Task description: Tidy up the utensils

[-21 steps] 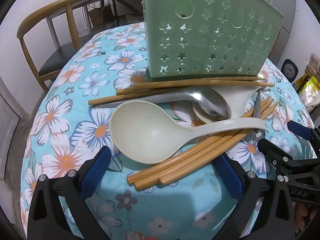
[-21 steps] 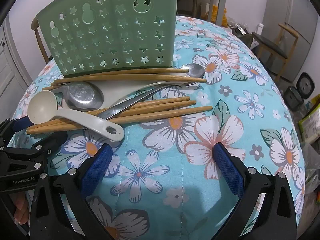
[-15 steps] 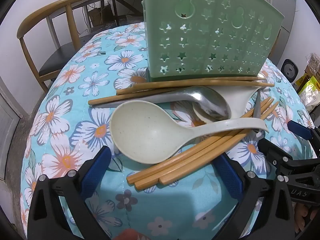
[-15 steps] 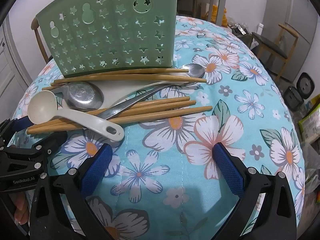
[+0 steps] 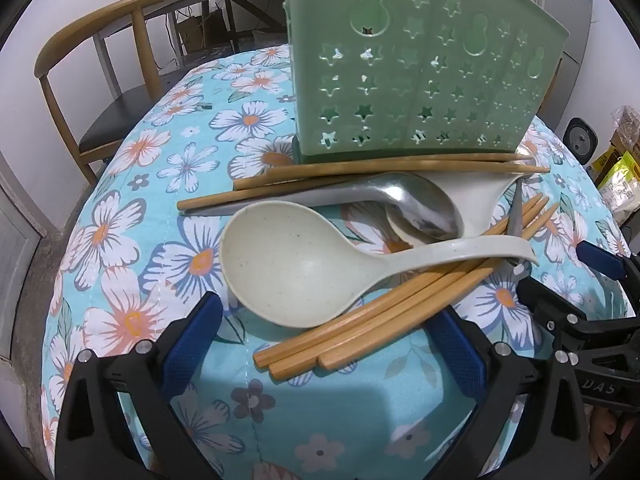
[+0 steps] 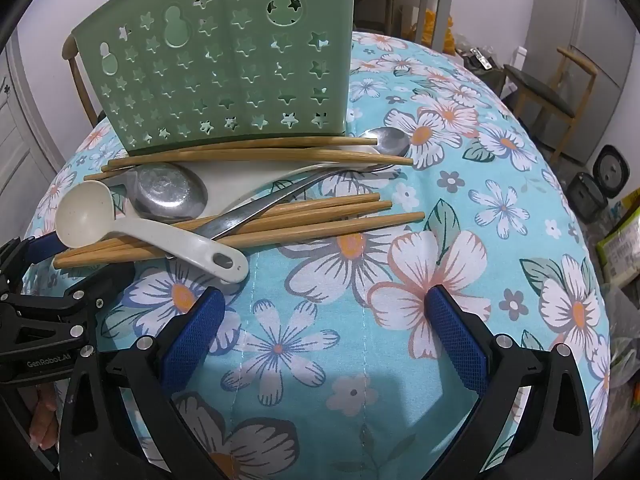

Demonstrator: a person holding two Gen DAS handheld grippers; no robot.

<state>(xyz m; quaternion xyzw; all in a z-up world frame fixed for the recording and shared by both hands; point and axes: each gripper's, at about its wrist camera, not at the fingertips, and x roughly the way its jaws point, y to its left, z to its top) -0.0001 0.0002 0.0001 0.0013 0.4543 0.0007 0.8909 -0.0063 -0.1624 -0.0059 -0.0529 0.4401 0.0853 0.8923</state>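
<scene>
Table: round table [image 5: 120,240] covered with a turquoise cloth printed with white and orange flowers.
Holder: pale green plastic utensil holder [image 5: 420,80] with star-shaped cut-outs, upright on the table behind the utensil pile.
Ladle: cream speckled plastic ladle [image 5: 296,268], bowl facing up, handle lying across the lower chopsticks.
Metal spoons: large steel spoon [image 5: 416,200] lying in the middle of the pile; a second, slimmer steel spoon [image 6: 386,142] lies with its bowl at the holder's right corner in the right wrist view.
White spoon: broad white spoon [image 5: 476,196] under the steel spoon.
Chopsticks: light-brown wooden chopsticks [image 5: 384,312], one bundle below the ladle, another pair touching the holder's base.
Left gripper [image 5: 324,344]: blue-padded black fingers [image 5: 188,344] spread wide, nothing between them; held above the ladle bowl and chopstick ends.
Right gripper [image 6: 324,328]: fingers [image 6: 456,328] spread wide, grasping nothing; held over bare cloth just beside the ladle handle.
Surroundings: wooden chair [image 5: 100,60] beyond the table.
</scene>
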